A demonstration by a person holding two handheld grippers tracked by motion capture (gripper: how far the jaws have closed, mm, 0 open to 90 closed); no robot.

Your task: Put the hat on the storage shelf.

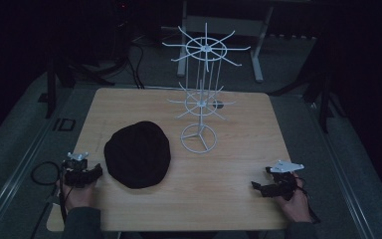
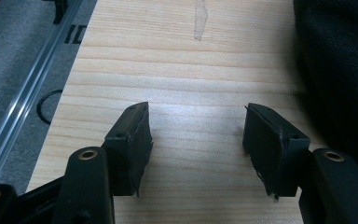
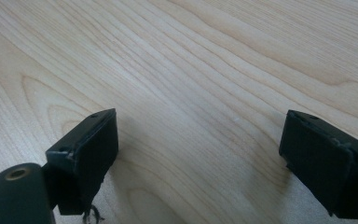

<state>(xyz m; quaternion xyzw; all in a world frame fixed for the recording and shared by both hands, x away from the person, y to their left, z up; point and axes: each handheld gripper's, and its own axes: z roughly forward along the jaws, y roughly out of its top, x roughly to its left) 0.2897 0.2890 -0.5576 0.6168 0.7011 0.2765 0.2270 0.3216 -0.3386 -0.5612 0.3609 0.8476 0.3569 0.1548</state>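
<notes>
In the high view we see a dark round hat (image 1: pixel 137 155) lying flat on the wooden desk (image 1: pixel 229 199), left of the frame's centre, with a white wire rack (image 1: pixel 200 92) standing upright just beyond it toward the upper middle; the rack's ring base sits close to the hat's upper right edge without touching it. The left gripper (image 1: pixel 92 173) rests at the lower left of the frame, just beside the hat's left edge, held by a hand (image 1: pixel 77 195) at the desk's near edge. In the left gripper view we find its jaws spread wide over bare wood, nothing between them, with the hat's dark cloth (image 2: pixel 340 70) at the right of the frame. The right gripper (image 1: pixel 259 186) sits at the lower right, well apart from the hat; in the right gripper view its jaws also stand wide over empty wood grain.
</notes>
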